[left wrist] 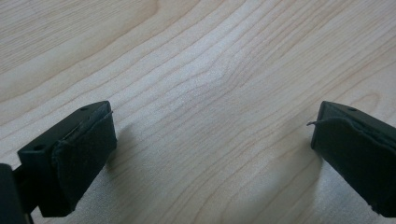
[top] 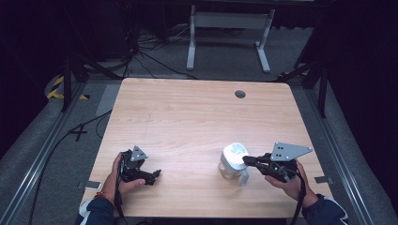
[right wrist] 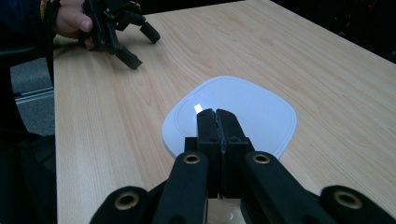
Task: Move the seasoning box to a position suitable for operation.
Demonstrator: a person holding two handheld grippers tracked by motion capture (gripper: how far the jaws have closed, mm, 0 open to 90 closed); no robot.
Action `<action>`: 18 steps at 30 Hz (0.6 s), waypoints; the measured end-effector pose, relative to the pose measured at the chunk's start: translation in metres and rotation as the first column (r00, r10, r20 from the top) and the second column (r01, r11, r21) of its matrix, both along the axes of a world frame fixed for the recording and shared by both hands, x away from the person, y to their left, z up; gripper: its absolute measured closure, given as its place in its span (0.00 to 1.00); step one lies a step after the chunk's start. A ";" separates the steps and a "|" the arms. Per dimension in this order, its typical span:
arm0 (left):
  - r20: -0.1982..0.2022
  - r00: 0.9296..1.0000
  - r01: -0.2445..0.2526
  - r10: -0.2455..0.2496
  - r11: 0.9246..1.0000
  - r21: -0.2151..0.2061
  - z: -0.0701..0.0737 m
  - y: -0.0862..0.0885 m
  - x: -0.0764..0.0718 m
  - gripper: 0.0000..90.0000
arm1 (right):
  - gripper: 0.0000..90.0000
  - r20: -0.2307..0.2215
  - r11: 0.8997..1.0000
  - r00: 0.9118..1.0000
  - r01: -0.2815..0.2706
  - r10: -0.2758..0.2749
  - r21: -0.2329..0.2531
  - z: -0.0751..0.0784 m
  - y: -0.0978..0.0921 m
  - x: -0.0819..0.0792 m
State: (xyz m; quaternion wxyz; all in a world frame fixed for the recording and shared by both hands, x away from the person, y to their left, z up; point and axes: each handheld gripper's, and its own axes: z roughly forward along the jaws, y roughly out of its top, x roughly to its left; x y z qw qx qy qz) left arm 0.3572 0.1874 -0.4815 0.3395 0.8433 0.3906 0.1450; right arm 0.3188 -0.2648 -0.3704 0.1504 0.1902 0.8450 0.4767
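Forearms enter at near edge. Table (top: pixel 197 117) bare except clear jar with white lid (top: pixel 234 154) – near right. Right gripper (top: pixel 247 161) nearer: jaws pressed together, tips resting over lid top (right wrist: pixel 233 116), holding nothing; jar lies directly under it. Left gripper (top: pixel 157 173) – well apart at near left, jaws wide, empty. Jar contents hard to make out.

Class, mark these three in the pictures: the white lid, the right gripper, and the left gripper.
white lid (right wrist: pixel 261 109), right gripper view, on its flat top.
right gripper (right wrist: pixel 216 114), right gripper view, at the tips of its closed fingers.
left gripper (top: pixel 156 175), high view, between its spread fingers.
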 end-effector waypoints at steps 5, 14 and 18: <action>0.000 1.000 0.000 0.000 1.000 0.000 0.000 0.000 0.000 0.00 | 1.00 -0.011 1.000 1.000 -0.018 0.018 -0.005 -0.003 0.001 -0.003; 0.017 1.000 0.016 -0.016 1.000 0.006 0.000 0.000 0.001 0.01 | 1.00 -0.016 0.999 0.999 -0.041 0.041 -0.001 -0.003 0.002 -0.004; 0.014 0.999 0.037 -0.037 0.999 0.002 0.002 0.000 -0.001 0.05 | 1.00 -0.026 0.999 0.999 -0.045 0.045 0.000 -0.003 0.000 -0.004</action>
